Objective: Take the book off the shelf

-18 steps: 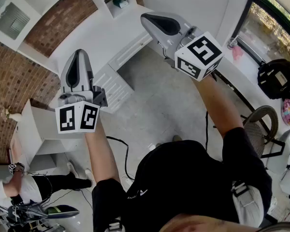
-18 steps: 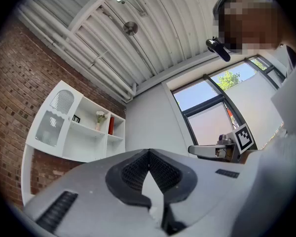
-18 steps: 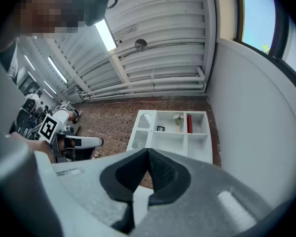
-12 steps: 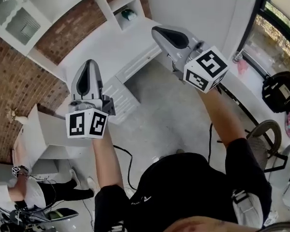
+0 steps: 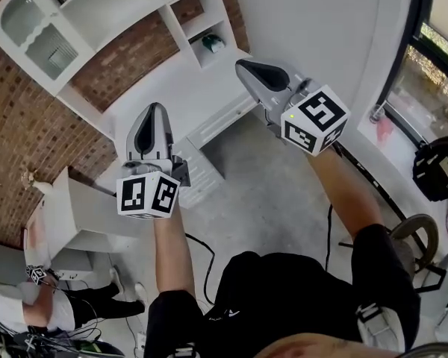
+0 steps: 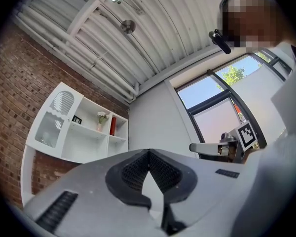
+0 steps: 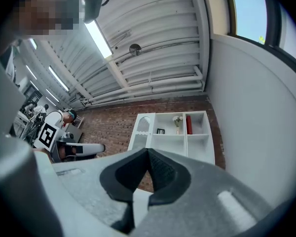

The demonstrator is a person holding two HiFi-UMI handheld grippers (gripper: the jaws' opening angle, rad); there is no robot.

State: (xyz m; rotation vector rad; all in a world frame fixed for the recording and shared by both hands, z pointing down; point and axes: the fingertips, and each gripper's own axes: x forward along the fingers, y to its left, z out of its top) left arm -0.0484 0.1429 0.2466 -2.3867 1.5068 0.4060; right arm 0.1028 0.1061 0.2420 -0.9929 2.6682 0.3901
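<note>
The red book is seen standing upright in the top right compartment of the white shelf unit, spine vertical, set against that compartment's left divider. A vase of flowers is seen in the next compartment over, with a small picture frame beyond it.

Both grippers are held well apart from the shelf unit and aimed up at it. From the right gripper the book is seen above the jaw tips and slightly right. From the left gripper it is seen above and off to the left. The right gripper is judged better lined up; which one is nearer cannot be told.

Both grippers are closed tip to tip. Nothing is held or touched by either.
</note>
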